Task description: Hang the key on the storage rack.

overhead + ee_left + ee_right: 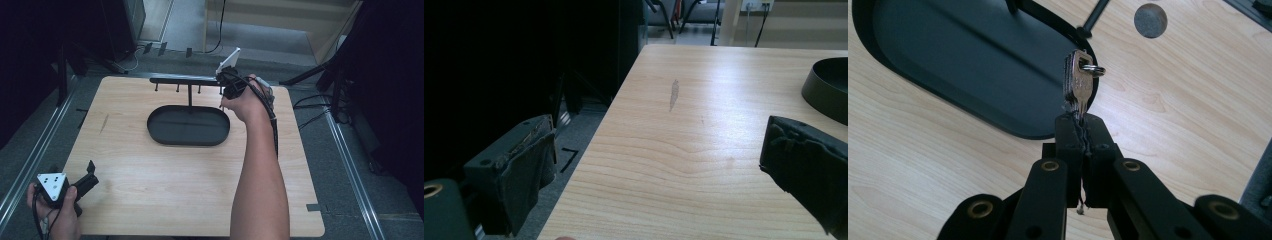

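Fingers [1083, 131] pinching key [1077, 82], above tray [948, 55]

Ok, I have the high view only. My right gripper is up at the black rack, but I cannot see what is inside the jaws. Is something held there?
Observer: Yes. In the right gripper view, the right gripper is shut on a key, blade pinched, head sticking out.
Operator: Is there a ring on the key?
Observer: Yes, a small metal ring goes through the key's head.
Operator: And what lies under the key?
Observer: The rim of the black oval tray, with bare table beside it.
Operator: Is my left gripper open?
Observer: Yes. The left gripper has its jaws wide apart over the table's edge, holding nothing.
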Demonstrator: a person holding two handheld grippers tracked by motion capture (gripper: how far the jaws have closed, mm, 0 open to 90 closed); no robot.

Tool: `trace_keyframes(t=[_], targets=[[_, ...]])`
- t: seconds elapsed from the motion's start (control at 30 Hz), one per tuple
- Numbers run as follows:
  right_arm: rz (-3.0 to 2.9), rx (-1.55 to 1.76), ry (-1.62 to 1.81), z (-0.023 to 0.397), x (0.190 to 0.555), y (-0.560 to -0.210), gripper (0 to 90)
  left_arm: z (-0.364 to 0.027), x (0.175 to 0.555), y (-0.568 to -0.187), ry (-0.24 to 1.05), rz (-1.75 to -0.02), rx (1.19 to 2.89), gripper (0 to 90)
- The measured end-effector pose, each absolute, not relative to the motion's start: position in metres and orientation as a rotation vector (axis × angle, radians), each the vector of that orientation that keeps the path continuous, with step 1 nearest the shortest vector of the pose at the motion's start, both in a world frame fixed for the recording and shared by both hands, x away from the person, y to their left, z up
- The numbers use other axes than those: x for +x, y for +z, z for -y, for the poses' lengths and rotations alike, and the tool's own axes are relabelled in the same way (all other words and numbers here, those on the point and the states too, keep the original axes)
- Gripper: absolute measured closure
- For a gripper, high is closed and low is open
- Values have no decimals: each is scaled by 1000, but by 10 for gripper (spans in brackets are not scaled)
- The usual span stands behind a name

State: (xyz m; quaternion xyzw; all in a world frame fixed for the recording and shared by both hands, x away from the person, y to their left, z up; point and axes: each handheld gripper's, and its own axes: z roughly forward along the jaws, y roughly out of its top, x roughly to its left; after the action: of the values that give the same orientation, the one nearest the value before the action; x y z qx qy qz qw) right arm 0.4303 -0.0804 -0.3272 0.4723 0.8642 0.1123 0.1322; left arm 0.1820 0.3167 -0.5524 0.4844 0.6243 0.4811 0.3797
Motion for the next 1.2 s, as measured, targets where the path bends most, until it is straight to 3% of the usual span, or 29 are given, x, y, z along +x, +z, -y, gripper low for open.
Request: trace_keyframes(t=[1.2], targets=[[-2425, 1439, 247, 66, 449, -331, 877, -317, 183, -552, 1228, -1594, 1245, 22]])
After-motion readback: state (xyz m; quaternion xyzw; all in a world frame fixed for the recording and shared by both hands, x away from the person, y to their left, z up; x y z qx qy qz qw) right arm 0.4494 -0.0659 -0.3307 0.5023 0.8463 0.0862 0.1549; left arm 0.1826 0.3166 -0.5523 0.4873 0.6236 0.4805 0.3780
